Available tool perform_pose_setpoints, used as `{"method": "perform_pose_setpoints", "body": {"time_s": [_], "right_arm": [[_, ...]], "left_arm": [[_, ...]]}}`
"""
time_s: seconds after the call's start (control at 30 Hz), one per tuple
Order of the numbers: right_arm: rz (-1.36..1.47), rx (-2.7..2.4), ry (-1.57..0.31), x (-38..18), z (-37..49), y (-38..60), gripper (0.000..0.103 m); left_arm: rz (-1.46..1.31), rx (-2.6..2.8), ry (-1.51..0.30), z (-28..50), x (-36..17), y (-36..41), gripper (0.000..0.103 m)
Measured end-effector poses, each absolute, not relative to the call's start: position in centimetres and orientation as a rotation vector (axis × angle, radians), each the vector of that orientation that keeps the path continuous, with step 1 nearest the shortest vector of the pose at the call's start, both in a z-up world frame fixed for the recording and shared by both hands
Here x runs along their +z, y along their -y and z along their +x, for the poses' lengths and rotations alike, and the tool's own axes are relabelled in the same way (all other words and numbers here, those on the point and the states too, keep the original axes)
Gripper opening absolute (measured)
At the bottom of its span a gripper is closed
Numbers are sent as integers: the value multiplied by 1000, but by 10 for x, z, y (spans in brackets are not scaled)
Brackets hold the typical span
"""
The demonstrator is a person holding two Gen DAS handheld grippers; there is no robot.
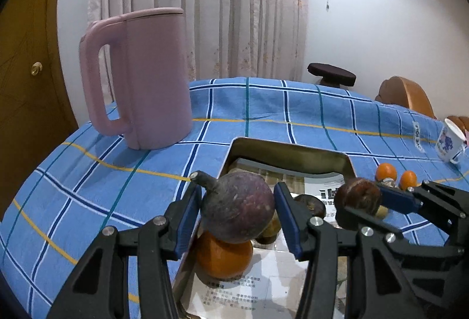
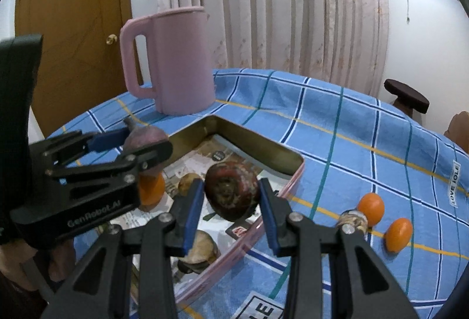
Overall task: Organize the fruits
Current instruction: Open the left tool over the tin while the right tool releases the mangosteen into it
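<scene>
My left gripper (image 1: pixel 238 215) is shut on a purple round fruit with a stub stem (image 1: pixel 237 206), held above the left side of a metal tin tray (image 1: pixel 290 149). Directly under it an orange (image 1: pixel 224 260) rests on the printed paper that lines the tray. My right gripper (image 2: pixel 231 201) is shut on a reddish-brown mottled fruit (image 2: pixel 231 190), held over the same tray (image 2: pixel 261 146). Brownish fruits (image 2: pixel 202 248) lie in the tray beneath. Two small oranges (image 2: pixel 370 209) (image 2: pixel 398 234) and a small mottled fruit (image 2: pixel 353 220) sit on the blue checked cloth to the tray's right.
A tall pink lidded jug (image 1: pixel 140 78) stands on the cloth behind the tray to the left. A white printed mug (image 1: pixel 448 143) lies tilted at the far right edge. Past the table are a curtain, a wooden door, a dark stool (image 1: pixel 331 74) and a chair back.
</scene>
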State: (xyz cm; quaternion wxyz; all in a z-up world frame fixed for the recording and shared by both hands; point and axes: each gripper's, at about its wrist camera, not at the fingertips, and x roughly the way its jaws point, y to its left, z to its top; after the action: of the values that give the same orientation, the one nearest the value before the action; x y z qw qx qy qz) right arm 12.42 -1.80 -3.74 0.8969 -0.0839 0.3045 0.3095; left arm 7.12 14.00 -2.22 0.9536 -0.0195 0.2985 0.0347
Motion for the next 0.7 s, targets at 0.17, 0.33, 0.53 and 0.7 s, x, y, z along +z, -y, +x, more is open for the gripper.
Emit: {"method": "perform_pose_setpoints", "body": {"time_s": [0.17,0.33,0.53,0.7], "right_arm": [[-193,657,-650,-44,123,14,40],[-203,669,-665,-48,123,12,41],[-210,689,-671,-48,120,11,41],[-211,738,-667,-46,111,8,61]], "left_arm": [[-36,60,-617,78,-25,-140,53],[-14,53,-620,80,-26,-136,53],[-3,47,-627,81,-26,-132,54],[-55,14,-635,72,-21,-137,60]]}}
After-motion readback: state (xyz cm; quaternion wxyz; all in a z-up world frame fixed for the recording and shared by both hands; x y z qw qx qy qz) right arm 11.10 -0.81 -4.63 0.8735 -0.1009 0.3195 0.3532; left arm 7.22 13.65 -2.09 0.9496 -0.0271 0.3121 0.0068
